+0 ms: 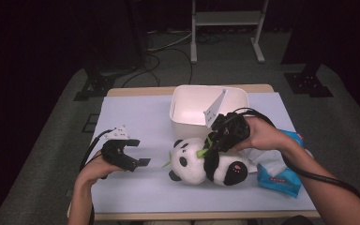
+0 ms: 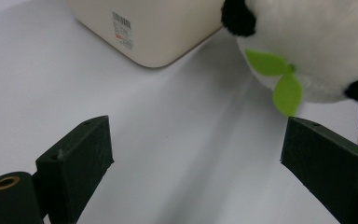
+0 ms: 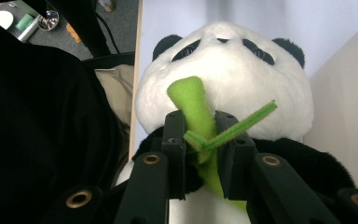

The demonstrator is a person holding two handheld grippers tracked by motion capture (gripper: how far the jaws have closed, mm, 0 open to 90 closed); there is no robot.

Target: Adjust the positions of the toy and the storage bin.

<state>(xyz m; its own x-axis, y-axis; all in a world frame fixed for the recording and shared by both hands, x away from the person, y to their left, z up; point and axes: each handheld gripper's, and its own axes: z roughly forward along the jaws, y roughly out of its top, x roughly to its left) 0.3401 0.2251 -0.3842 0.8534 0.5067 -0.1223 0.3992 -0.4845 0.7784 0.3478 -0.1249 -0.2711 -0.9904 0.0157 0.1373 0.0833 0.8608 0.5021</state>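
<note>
Forearms enter from the near table edge. Left gripper (image 1: 132,157) hovers over the pale table cover (image 1: 136,117), jaws wide apart and empty. Right gripper (image 3: 200,140) clamps the green felt bamboo stalk (image 3: 193,105) of the black-and-white plush panda (image 1: 201,164) — jaws narrow on it. The panda lies at table centre, beside a blue wet-wipe packet (image 1: 281,178). Farther back stands a white rectangular plastic bin (image 1: 187,103), just behind the panda.

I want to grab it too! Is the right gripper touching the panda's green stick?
Touching: in the right gripper view, the right gripper has its fingers squeezing the green stick.
</note>
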